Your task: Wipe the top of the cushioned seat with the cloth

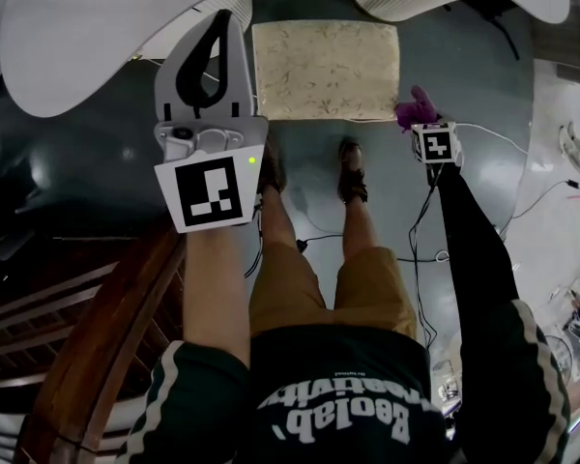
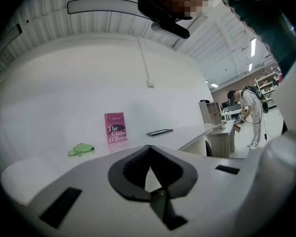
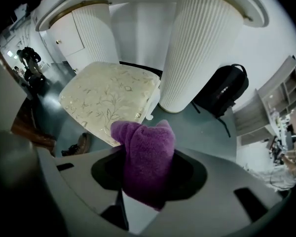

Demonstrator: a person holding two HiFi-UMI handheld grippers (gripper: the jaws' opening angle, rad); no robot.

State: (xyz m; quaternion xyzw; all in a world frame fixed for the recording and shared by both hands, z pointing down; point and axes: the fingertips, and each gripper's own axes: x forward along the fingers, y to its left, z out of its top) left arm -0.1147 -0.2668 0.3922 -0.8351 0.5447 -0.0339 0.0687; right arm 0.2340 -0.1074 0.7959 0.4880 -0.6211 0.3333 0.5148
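Below the head camera, the cushioned seat (image 1: 326,71) stood ahead, with the right gripper (image 1: 418,114) just beside its right corner, so the wiping seemed not yet begun. Left gripper view showed the left gripper (image 2: 149,151) with fingers pressed together, holding nothing. Right gripper view showed the fingers closed on the purple cloth (image 3: 145,162), the seat beyond it and apart. The next move probably needed the cloth lowered onto the top.
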